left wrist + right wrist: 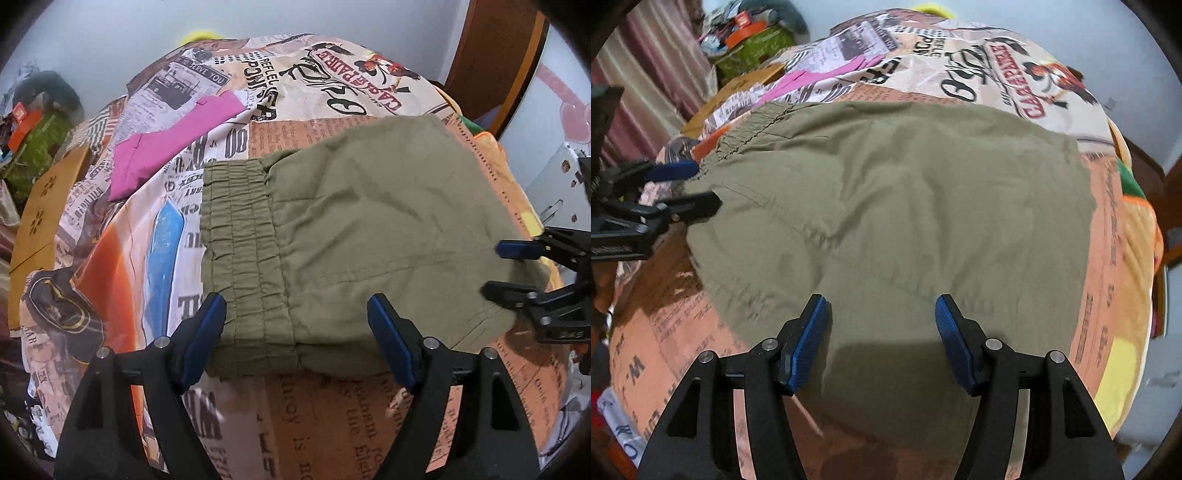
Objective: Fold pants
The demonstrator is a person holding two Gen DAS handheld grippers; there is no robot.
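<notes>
Left wrist view: my left claw [295, 332] stands wide over the near edge of the folded pants [351, 229], waistband [236, 251] leftward. A pink cloth [173, 136] lies beyond the pants on the printed bedcover [110, 258].

Right wrist view: my right claw [882, 339], wide, hovers above the pants [905, 203]; my left claw [687, 188] sits at their left edge; wall [1071, 29] behind.

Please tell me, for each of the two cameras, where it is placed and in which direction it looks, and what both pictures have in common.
Left wrist: sits on the left hand-held gripper, open, facing the elastic waistband of the olive pants; the right hand-held gripper shows at right.
Right wrist: sits on the right hand-held gripper, open, over the pants' plain cloth; the left one enters at left.
Shared: the pants, the printed bedsheet and a pink cloth.
</notes>
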